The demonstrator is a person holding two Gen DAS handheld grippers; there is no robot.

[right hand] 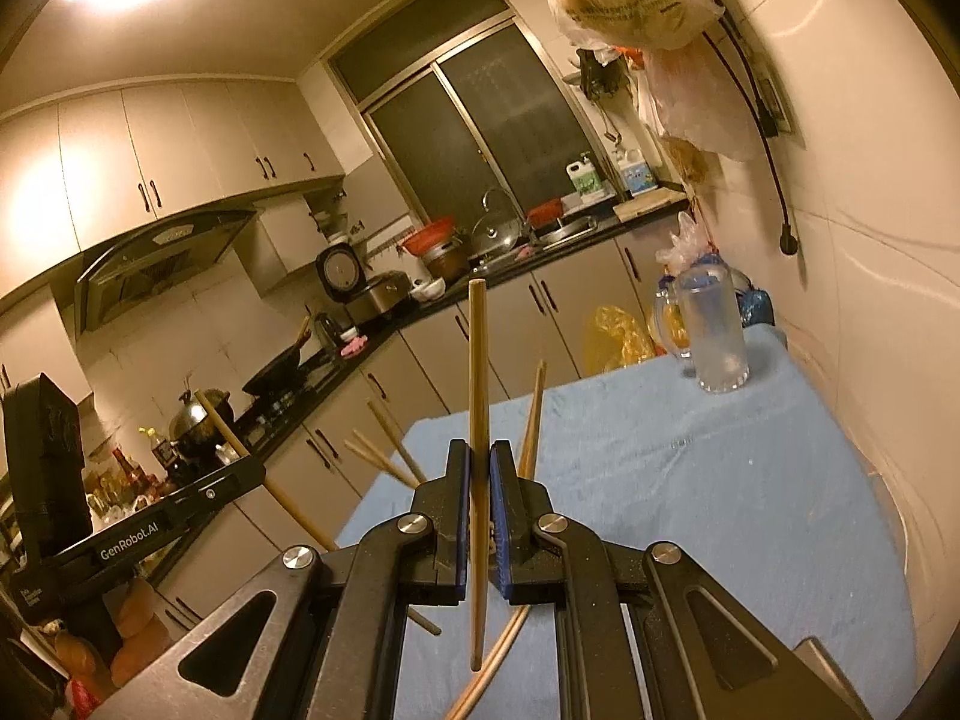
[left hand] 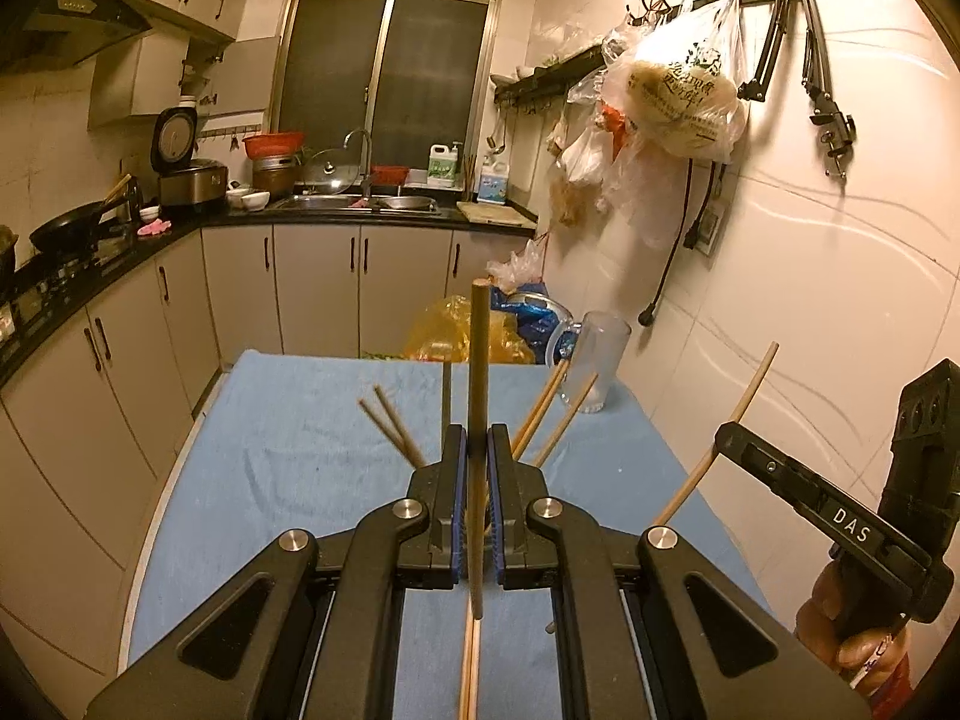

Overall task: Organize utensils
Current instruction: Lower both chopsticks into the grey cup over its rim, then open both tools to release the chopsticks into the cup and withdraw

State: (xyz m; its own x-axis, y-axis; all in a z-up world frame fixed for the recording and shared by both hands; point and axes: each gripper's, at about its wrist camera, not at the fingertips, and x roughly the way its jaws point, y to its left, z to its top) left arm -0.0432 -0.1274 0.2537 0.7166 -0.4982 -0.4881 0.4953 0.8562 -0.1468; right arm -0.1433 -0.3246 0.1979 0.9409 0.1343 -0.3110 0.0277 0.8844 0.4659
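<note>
My left gripper (left hand: pixel 477 438) is shut on a wooden chopstick (left hand: pixel 479 360) that stands nearly upright between its blue pads, above the blue cloth (left hand: pixel 288 468). My right gripper (right hand: pixel 478 456) is likewise shut on an upright chopstick (right hand: pixel 478 372). Each gripper also shows in the other's view: the right gripper (left hand: pixel 725 441) with its slanted chopstick (left hand: pixel 753 387), and the left gripper (right hand: pixel 255 469) with its chopstick (right hand: pixel 219 420). Several loose chopsticks (left hand: pixel 393 429) (right hand: pixel 384 456) lie on the cloth below. An empty glass mug (left hand: pixel 595 360) (right hand: pixel 714 330) stands at the far right corner.
The table (right hand: pixel 750 480) abuts a white tiled wall (left hand: pixel 810 300) on the right. Plastic bags (left hand: pixel 468 330) sit beyond its far edge, and more bags (left hand: pixel 678 96) hang from the wall. A counter (left hand: pixel 108 264) with a stove and a sink runs along the left and back.
</note>
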